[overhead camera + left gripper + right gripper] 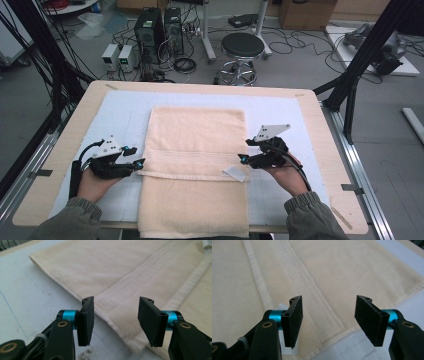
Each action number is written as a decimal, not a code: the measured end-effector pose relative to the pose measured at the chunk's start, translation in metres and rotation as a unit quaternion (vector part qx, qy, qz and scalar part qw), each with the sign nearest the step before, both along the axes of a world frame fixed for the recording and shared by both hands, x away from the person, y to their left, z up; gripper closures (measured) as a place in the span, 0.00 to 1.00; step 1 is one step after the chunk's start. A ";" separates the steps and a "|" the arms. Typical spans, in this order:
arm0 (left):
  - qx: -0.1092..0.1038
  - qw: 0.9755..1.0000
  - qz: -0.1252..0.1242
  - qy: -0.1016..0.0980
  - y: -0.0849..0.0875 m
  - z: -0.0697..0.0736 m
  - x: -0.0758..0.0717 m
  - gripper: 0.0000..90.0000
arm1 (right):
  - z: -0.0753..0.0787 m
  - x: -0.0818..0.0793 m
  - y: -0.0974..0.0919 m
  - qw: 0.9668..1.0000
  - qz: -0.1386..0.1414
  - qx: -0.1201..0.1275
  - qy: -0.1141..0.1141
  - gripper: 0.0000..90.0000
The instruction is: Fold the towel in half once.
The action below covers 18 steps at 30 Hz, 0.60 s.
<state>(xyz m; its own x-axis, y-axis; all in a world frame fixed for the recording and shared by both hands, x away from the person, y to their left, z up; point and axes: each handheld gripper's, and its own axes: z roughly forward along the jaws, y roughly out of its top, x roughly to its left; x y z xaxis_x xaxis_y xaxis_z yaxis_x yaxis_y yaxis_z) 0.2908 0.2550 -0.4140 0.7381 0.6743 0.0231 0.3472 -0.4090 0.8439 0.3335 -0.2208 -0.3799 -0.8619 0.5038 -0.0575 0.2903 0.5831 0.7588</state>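
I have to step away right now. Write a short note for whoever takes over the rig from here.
Left claw: open, holding nothing, at the left edge of the towel, by the folded hem.
Right claw: open, holding nothing, at the towel's right edge, near the white tag.
Towel: lies flat on the white mat, one layer folded over, near end hanging over the table edge.
Done: one fold, it seems.
Left: probably grip both side edges and fold again.

My wooden table [320,130], white mat [120,115] covering it, cream towel [197,140] centre frame, overhanging my edge
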 end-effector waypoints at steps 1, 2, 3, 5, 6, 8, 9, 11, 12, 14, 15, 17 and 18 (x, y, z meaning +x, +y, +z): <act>-0.003 1.000 -0.003 0.000 0.001 -0.001 -0.004 0.53 | -0.002 -0.004 0.002 1.000 0.004 0.001 0.001 0.44; -0.003 1.000 -0.007 0.001 0.001 -0.003 -0.007 0.53 | -0.004 -0.008 0.004 1.000 0.007 0.001 0.002 0.44; -0.003 1.000 -0.011 0.003 0.002 -0.004 -0.011 0.53 | -0.007 -0.011 0.006 1.000 0.013 0.002 0.004 0.44; 0.001 1.000 -0.018 0.009 0.003 -0.006 -0.019 0.53 | -0.012 -0.019 0.011 1.000 0.026 0.000 0.004 0.44; 0.002 1.000 -0.021 0.009 0.004 -0.007 -0.022 0.53 | -0.015 -0.022 0.013 1.000 0.031 -0.003 0.002 0.44; 0.002 1.000 -0.023 0.014 0.006 -0.011 -0.030 0.53 | -0.019 -0.028 0.016 0.999 0.039 -0.004 0.004 0.44; 0.003 0.999 -0.027 0.017 0.007 -0.013 -0.033 0.53 | -0.022 -0.030 0.018 0.999 0.041 -0.007 0.003 0.44; 0.002 0.999 -0.033 0.025 0.009 -0.017 -0.039 0.54 | -0.026 -0.033 0.021 0.999 0.047 -0.010 0.006 0.44; -0.002 0.999 -0.040 0.035 0.010 -0.020 -0.041 0.54 | -0.028 -0.034 0.022 0.999 0.048 -0.009 0.006 0.44; -0.012 0.997 -0.053 0.058 0.008 -0.026 -0.044 0.58 | -0.031 -0.036 0.023 0.999 0.052 -0.008 0.009 0.44; -0.016 0.996 -0.061 0.066 0.006 -0.028 -0.045 0.58 | -0.033 -0.037 0.025 0.998 0.056 -0.011 0.010 0.44; -0.014 0.994 -0.076 0.077 0.001 -0.032 -0.046 0.61 | -0.036 -0.038 0.027 0.998 0.060 -0.013 0.010 0.44; -0.011 0.993 -0.081 0.081 -0.001 -0.033 -0.046 0.62 | -0.036 -0.039 0.028 0.998 0.063 -0.014 0.011 0.44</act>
